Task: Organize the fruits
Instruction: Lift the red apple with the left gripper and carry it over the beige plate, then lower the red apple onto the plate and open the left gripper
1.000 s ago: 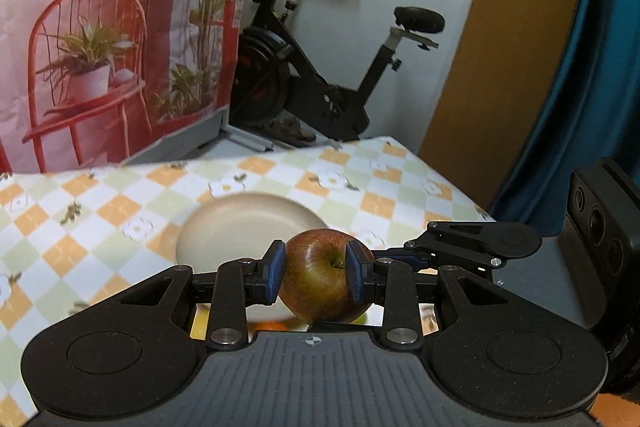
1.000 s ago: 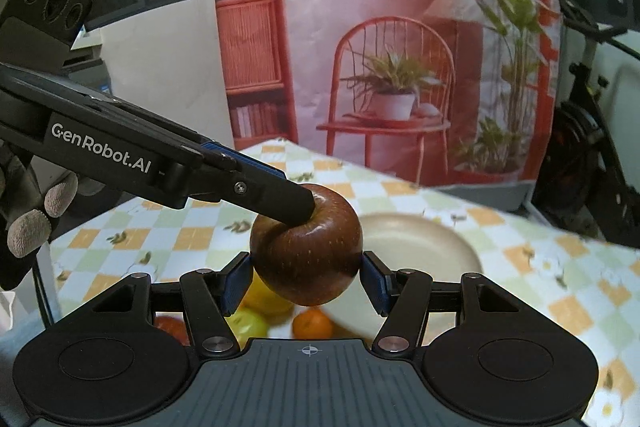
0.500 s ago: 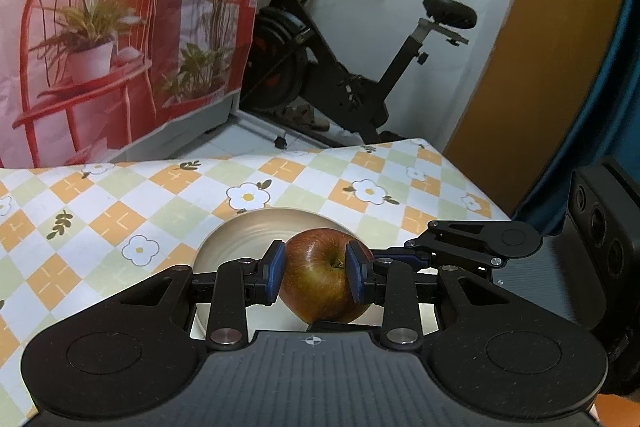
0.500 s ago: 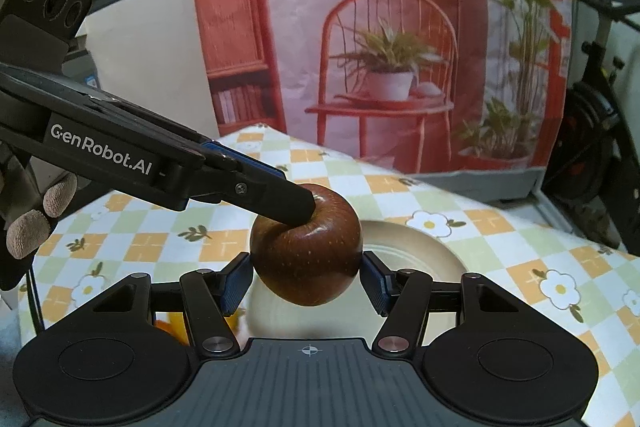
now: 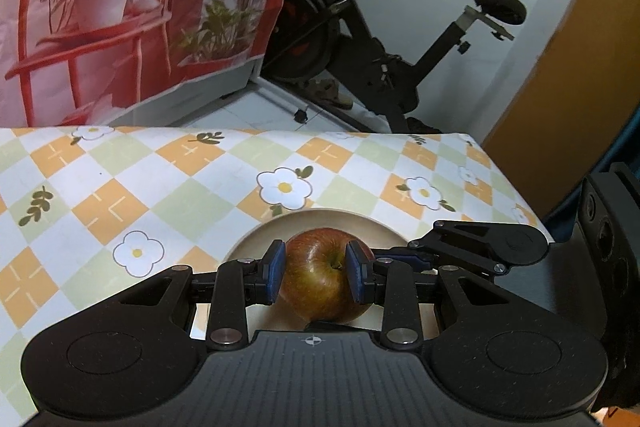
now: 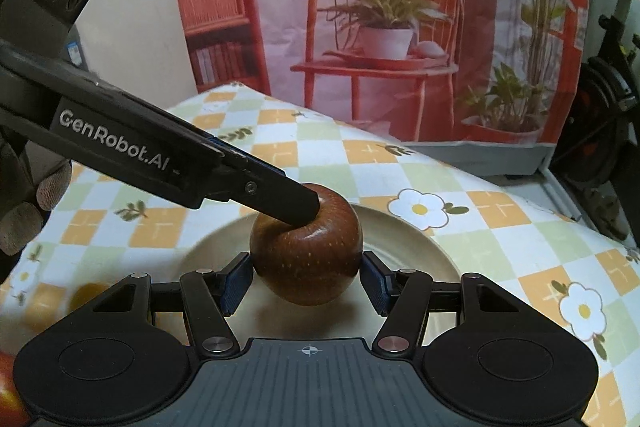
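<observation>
A dark red apple [image 5: 320, 279] hangs just over a beige plate [image 5: 320, 221]. My left gripper [image 5: 316, 271] is shut on it, the blue pads pressing its two sides. In the right wrist view the same apple [image 6: 306, 247] sits between the pads of my right gripper [image 6: 306, 277], which touch its flanks and are shut on it too. One of the left gripper's fingers [image 6: 280, 197] reaches in from the left into the apple's stem hollow. The right gripper's fingers [image 5: 404, 257] come in from the right in the left wrist view. Whether the apple touches the plate [image 6: 420, 259] I cannot tell.
The table wears a checked cloth with flowers [image 5: 284, 187]. A blurred orange fruit [image 6: 86, 297] and a red one [image 6: 6, 387] lie at the near left. A gloved hand [image 6: 24, 211] holds the left gripper. An exercise bike [image 5: 380, 67] stands beyond the table's far edge.
Both grippers carried the apple forward and down, so it now hangs over the plate. The loose fruits below slid out toward the near left. Neither grip changed.
</observation>
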